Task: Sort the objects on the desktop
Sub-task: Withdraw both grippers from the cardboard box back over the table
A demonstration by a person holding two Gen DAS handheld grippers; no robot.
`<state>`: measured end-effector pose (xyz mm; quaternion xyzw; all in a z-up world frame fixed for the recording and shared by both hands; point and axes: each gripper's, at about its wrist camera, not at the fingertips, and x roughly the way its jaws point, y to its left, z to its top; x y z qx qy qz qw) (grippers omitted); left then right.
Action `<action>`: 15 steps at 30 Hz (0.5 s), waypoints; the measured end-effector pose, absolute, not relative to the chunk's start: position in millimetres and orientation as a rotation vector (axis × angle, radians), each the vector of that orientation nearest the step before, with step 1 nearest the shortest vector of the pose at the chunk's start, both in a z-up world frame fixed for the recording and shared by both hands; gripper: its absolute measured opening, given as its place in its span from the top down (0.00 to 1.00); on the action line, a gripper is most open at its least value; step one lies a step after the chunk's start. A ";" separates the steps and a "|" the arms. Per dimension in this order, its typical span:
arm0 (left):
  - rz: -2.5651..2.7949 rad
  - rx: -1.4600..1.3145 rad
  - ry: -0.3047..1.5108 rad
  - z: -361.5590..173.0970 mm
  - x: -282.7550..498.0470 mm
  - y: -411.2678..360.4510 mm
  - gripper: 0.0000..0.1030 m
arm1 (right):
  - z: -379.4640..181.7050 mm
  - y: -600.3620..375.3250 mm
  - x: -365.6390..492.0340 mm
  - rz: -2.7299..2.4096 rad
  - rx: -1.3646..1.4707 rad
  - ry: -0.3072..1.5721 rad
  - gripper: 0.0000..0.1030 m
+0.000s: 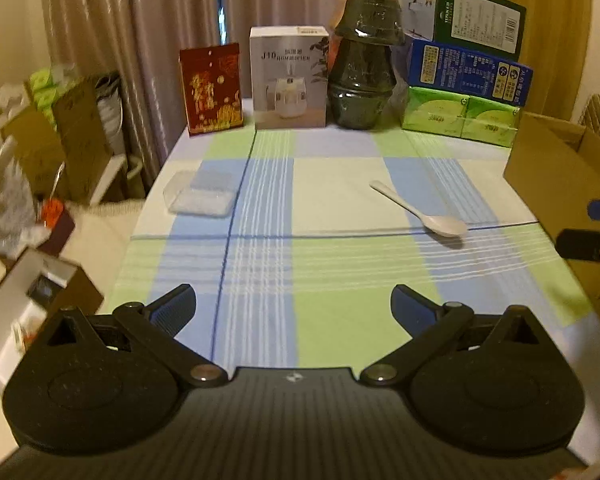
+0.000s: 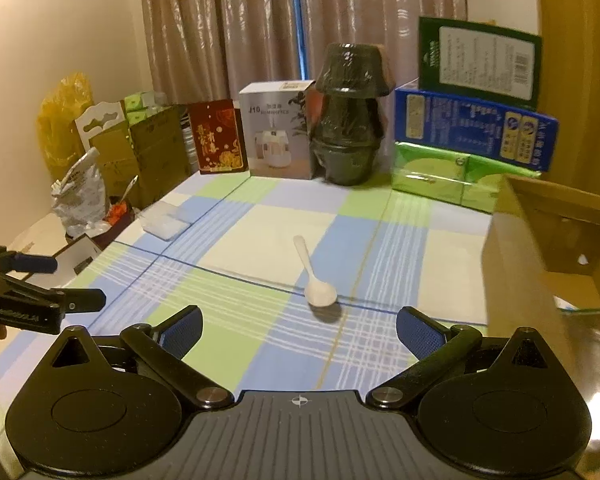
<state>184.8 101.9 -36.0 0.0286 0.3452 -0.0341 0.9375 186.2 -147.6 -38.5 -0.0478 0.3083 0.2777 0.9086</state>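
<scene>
A white plastic spoon (image 1: 424,210) (image 2: 314,276) lies on the checked tablecloth, bowl toward me. A clear plastic box (image 1: 202,194) (image 2: 166,220) rests near the table's left edge. My left gripper (image 1: 294,306) is open above the near cloth, nothing between its fingers; the spoon is ahead to its right. My right gripper (image 2: 298,330) is open too, with the spoon just ahead of it. The left gripper (image 2: 60,284) also shows at the left edge of the right wrist view. An open cardboard box (image 1: 568,192) (image 2: 548,256) stands at the table's right side.
Along the back stand a red card (image 1: 212,88), a white humidifier box (image 1: 288,76), stacked dark wrapped bowls (image 1: 362,64), green tissue packs (image 1: 460,118) and blue and green cartons (image 1: 468,68). Boxes and bags crowd the floor left of the table (image 1: 40,160).
</scene>
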 end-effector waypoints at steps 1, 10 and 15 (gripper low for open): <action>-0.068 0.044 0.703 -41.2 187.3 104.9 0.01 | -42.8 -144.7 190.4 0.579 -0.104 0.637 0.02; -0.050 0.007 0.710 -57.4 217.0 122.5 0.01 | -75.1 -126.4 223.4 0.603 -0.123 0.634 0.03; -0.035 -0.003 0.706 -65.4 236.6 133.7 0.01 | -90.6 -115.4 244.0 0.606 -0.168 0.640 0.19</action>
